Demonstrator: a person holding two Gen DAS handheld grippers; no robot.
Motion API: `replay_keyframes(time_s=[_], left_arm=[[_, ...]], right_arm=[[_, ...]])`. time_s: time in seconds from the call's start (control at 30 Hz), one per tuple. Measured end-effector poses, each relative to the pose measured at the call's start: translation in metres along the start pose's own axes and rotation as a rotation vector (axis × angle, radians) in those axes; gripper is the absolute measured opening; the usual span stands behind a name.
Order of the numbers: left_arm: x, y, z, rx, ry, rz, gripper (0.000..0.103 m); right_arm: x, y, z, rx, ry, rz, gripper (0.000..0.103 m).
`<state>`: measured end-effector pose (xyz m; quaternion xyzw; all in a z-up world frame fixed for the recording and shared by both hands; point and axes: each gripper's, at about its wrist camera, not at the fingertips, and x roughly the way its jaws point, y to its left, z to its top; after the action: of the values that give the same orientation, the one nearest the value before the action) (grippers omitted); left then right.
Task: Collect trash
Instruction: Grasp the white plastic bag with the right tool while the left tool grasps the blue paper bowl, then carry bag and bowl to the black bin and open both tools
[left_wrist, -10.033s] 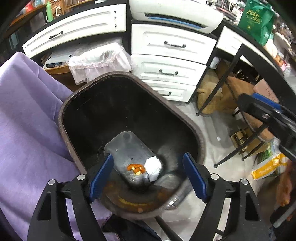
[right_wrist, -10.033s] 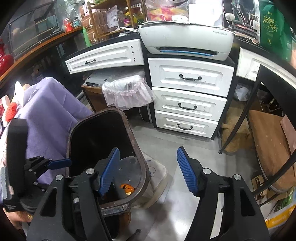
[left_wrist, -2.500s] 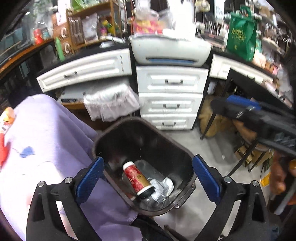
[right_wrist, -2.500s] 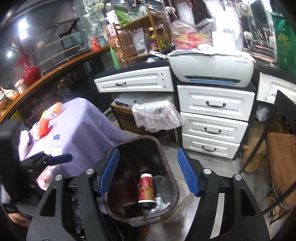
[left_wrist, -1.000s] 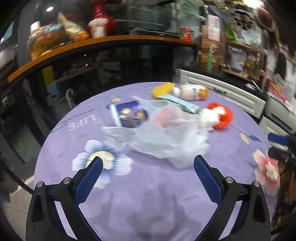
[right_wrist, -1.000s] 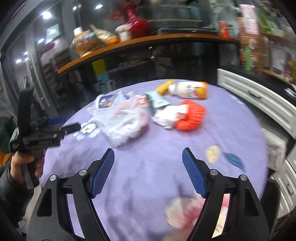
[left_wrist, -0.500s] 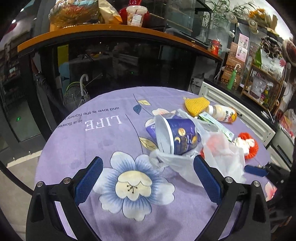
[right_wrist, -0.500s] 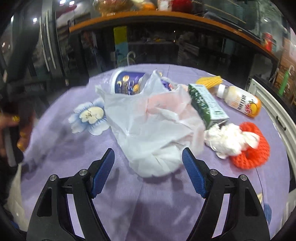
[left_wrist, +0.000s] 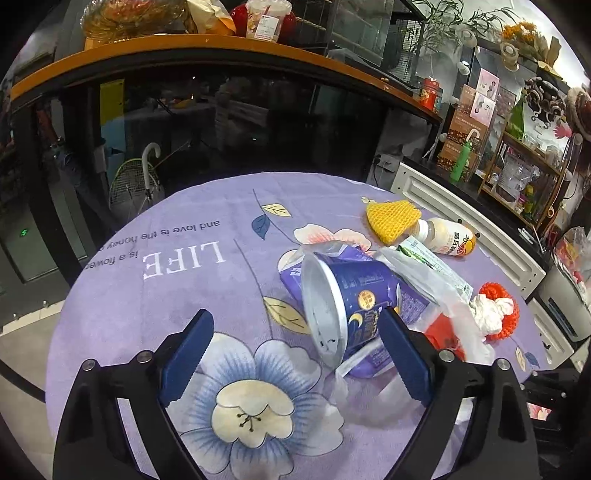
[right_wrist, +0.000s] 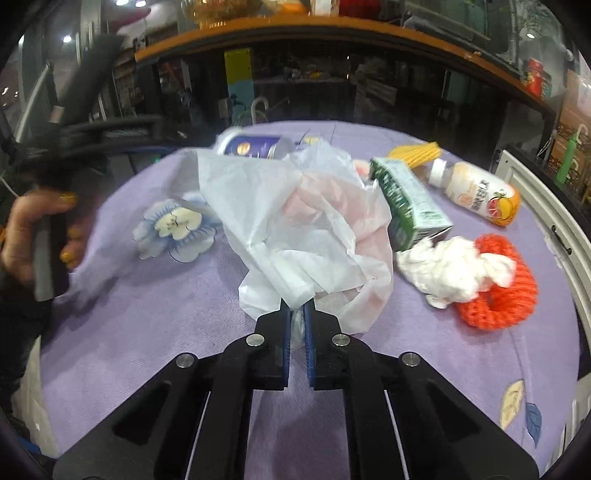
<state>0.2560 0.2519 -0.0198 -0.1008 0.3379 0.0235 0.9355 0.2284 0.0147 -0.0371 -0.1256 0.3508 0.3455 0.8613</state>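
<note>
Now my right gripper (right_wrist: 297, 317) is clenched on the near edge of the white bag (right_wrist: 295, 229), pinching thin plastic because there is nothing firmer on it to take. My left gripper (left_wrist: 295, 350) is closing from wide, its jaws spread about the blue cup (left_wrist: 347, 306), which lies on its side with its mouth toward me; the pads do not press it yet, so I judge it is my next pick. All of it sits on the purple cloth (left_wrist: 177, 295), heaped toward one side, the bag draped over part of the cup. Counting what I see: one bag, one cup, one green carton (right_wrist: 406, 199), one bottle (right_wrist: 476, 192), one wad of tissue (right_wrist: 450, 269) resting on one orange knitted ring (right_wrist: 506, 295), and one yellow knitted piece (left_wrist: 391, 219).
</note>
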Motion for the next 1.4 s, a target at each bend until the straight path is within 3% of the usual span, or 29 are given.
replay_keyframes(time_s=[0.17, 0.33, 0.37, 0.43, 0.53, 0.6, 0.67, 0.8, 0.9, 1.1, 1.4], left_arm=[[0.014, -0.005, 0.01, -0.008, 0.011, -0.027, 0.083], [0.034, -0.016, 0.013, 0.025, 0.039, -0.048, 0.069], [0.035, -0.017, 0.012, 0.022, 0.029, -0.054, 0.066], [0.034, -0.02, 0.013, 0.016, 0.019, -0.078, 0.049], [0.033, -0.028, 0.014, 0.028, 0.031, -0.096, 0.041], [0.036, -0.033, 0.013, 0.035, 0.05, -0.141, 0.041], [0.04, -0.037, 0.011, 0.046, 0.056, -0.141, 0.041], [0.042, -0.043, 0.005, 0.026, 0.07, -0.176, 0.016], [0.034, -0.051, 0.0, 0.034, 0.056, -0.176, 0.01], [0.011, -0.073, -0.01, 0.067, -0.002, -0.14, 0.008], [-0.06, -0.121, -0.027, 0.128, -0.123, -0.176, 0.008]], right_arm=[[-0.036, -0.009, -0.009, 0.008, -0.057, -0.032, 0.007], [-0.059, -0.021, -0.02, 0.035, -0.072, -0.057, 0.007], [-0.062, -0.023, -0.024, 0.041, -0.073, -0.059, 0.007], [-0.066, -0.026, -0.029, 0.048, -0.074, -0.066, 0.007], [-0.07, -0.031, -0.036, 0.065, -0.073, -0.073, 0.007], [-0.071, -0.032, -0.038, 0.071, -0.073, -0.073, 0.007], [-0.073, -0.034, -0.04, 0.079, -0.076, -0.075, 0.007], [-0.081, -0.035, -0.047, 0.092, -0.085, -0.083, 0.007], [-0.088, -0.039, -0.051, 0.102, -0.096, -0.087, 0.007], [-0.105, -0.044, -0.061, 0.121, -0.126, -0.089, 0.007], [-0.143, -0.056, -0.086, 0.149, -0.184, -0.118, 0.007]])
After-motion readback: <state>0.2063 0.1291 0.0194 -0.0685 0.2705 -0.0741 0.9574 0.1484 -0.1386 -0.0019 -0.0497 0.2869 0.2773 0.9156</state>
